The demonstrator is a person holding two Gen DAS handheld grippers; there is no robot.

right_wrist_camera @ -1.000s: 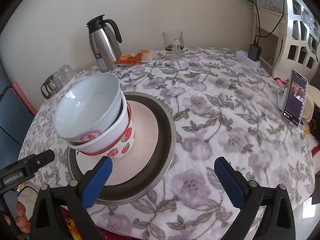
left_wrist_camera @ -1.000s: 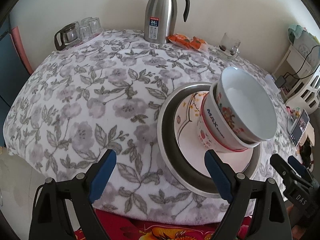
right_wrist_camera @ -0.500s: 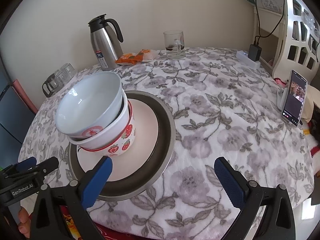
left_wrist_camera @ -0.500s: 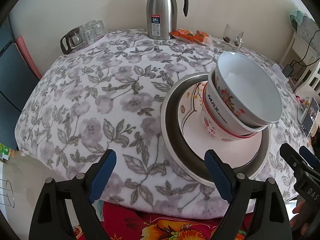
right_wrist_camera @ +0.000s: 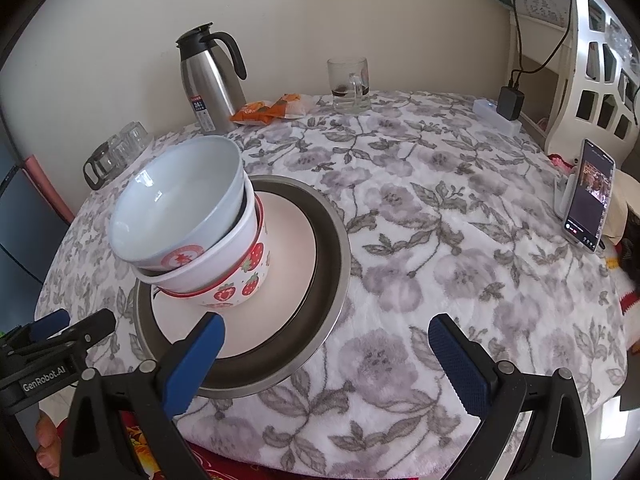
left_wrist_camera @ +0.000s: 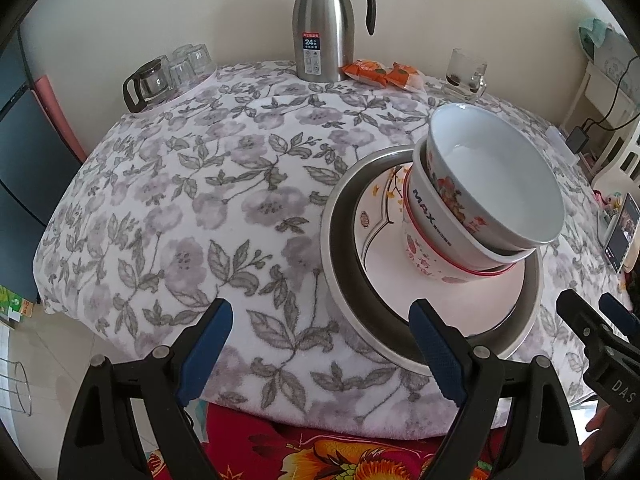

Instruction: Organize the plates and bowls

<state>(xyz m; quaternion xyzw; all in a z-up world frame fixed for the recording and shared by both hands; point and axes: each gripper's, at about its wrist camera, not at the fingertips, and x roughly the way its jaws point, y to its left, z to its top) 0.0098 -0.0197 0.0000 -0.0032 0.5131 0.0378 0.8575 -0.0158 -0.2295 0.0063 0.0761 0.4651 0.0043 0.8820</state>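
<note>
Most of the white plate (left_wrist_camera: 400, 280) is covered by the nested bowls (right_wrist_camera: 192, 232); how many bowls are nested cannot be settled. The lower bowls' interiors are hidden by the top one. The right hand-held gripper (left_wrist_camera: 596, 332) is cut off at the left view's edge, jaw state not readable there. The thermos label (left_wrist_camera: 311, 50) text is too small to read. The phone (right_wrist_camera: 588, 196) screen content is blurred. The worktop's (right_wrist_camera: 440, 240) near edge is hidden behind gripper bodies.

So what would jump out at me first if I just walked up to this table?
Probably the leaning stack of bowls, three nested and tilted, standing on a pink plate inside a wide metal pan near the table's front edge. Behind it, a steel thermos jug stands by the wall, and both blue-tipped grippers, left gripper and right gripper, hang open and empty.
</note>
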